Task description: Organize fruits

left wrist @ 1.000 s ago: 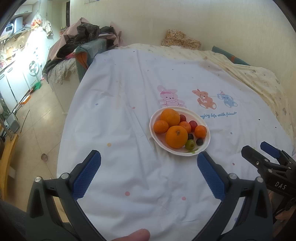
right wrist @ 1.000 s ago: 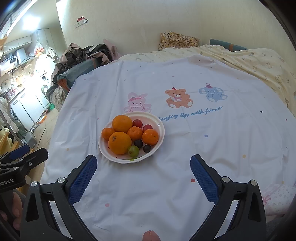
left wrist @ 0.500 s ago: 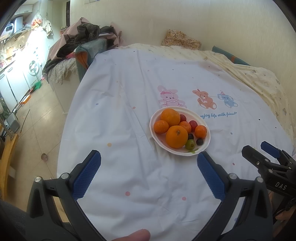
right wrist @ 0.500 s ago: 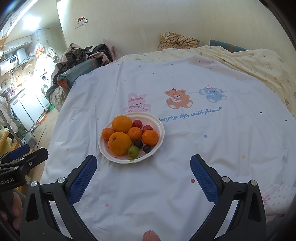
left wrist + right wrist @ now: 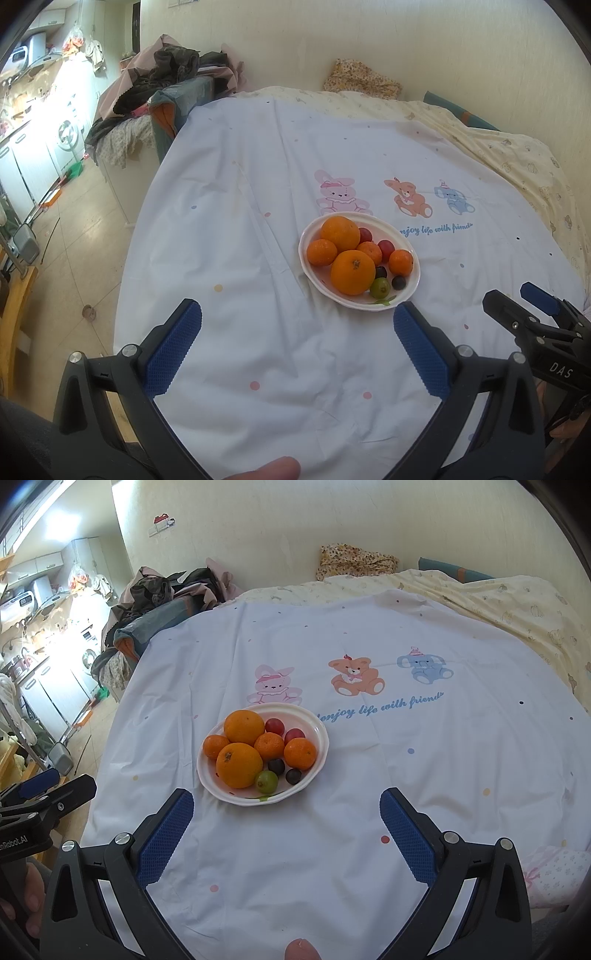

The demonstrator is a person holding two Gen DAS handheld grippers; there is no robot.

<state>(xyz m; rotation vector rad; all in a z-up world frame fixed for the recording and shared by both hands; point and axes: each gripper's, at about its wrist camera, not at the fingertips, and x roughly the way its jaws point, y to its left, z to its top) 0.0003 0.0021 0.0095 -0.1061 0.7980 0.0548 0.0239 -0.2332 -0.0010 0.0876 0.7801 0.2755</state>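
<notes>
The left gripper point(image 5: 297, 328) hangs with its jaws spread wide and nothing between them, above the white sheet point(image 5: 236, 229) with the cartoon animals. The plate point(image 5: 309, 236) of fruit lies ahead of it and toward its right finger, whose blue pad point(image 5: 421, 354) sits just beside the plate's near rim in this view, without touching. On the plate two big oranges point(image 5: 351, 271) lie one behind the other, with three small tangerines point(image 5: 321, 252) around them, two red grapes point(image 5: 386, 250) behind and a green grape point(image 5: 380, 287) and two dark grapes point(image 5: 398, 282) in front. The right gripper point(image 5: 286, 814) is likewise wide open and empty; from its camera the plate lies ahead and toward its left finger point(image 5: 164, 836), near but apart from it. Each gripper shows at the edge of the other's view, well to the side of the plate. Against the pictures from a second ago almost nothing differs: both tools hold the same spread and the same place, and the fruit lies as it did.
</notes>
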